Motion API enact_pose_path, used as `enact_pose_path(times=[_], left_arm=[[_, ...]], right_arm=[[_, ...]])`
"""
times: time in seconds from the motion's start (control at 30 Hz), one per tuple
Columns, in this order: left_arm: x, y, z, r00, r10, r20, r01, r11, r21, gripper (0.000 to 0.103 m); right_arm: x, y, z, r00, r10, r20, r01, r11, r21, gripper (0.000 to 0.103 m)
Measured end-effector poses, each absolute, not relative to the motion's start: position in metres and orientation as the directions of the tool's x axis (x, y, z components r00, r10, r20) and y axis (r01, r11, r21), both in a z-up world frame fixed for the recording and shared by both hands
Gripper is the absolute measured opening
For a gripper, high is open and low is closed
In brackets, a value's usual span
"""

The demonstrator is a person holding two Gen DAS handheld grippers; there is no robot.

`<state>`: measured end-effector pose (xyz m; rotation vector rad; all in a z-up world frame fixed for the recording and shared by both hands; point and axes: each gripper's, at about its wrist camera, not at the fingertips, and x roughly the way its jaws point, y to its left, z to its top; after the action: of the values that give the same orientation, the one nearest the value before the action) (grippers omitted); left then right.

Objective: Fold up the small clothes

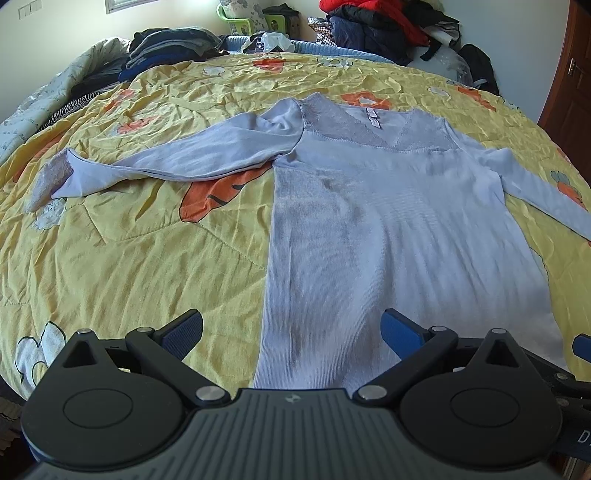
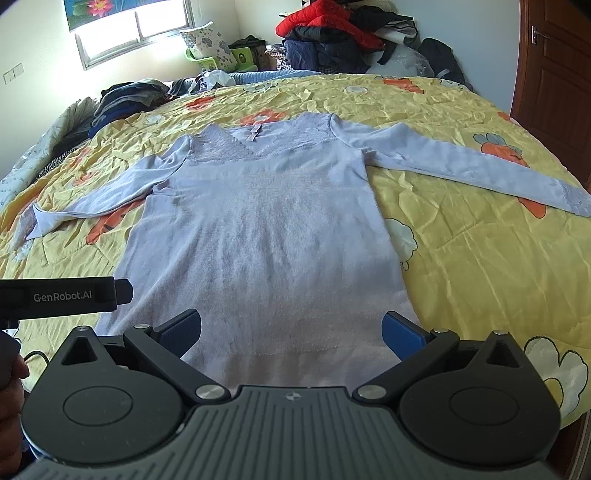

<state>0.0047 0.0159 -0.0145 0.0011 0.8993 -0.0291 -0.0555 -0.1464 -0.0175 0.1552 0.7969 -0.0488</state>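
A light lavender long-sleeved top (image 1: 388, 229) with a lace yoke lies flat and spread out on the yellow quilt (image 1: 129, 258), hem toward me. Its left sleeve (image 1: 177, 162) stretches out to the left, its right sleeve (image 2: 480, 170) to the right. It also shows in the right wrist view (image 2: 266, 236). My left gripper (image 1: 291, 332) is open and empty, above the hem's left part. My right gripper (image 2: 291, 332) is open and empty, above the hem's middle. The left gripper's body (image 2: 62, 295) shows at the left of the right wrist view.
The bed's yellow quilt (image 2: 480, 277) has carrot and flower prints. Piles of dark clothes (image 1: 166, 48) lie at the far left, a red and dark heap (image 2: 332, 33) at the far edge. A wooden door (image 2: 554, 74) stands at the right.
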Motion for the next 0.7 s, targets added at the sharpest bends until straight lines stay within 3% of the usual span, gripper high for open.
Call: enact_pose_path(times=[0.7], left_arm=[[0.022,0.009,-0.011,0.687,0.010,-0.727,0.049,0.997,0.060,0.103]], right_arm=[[-0.046,-0.175,-0.017,0.787,0.059,-0.614,0.060,0.983,0.171,0.103]])
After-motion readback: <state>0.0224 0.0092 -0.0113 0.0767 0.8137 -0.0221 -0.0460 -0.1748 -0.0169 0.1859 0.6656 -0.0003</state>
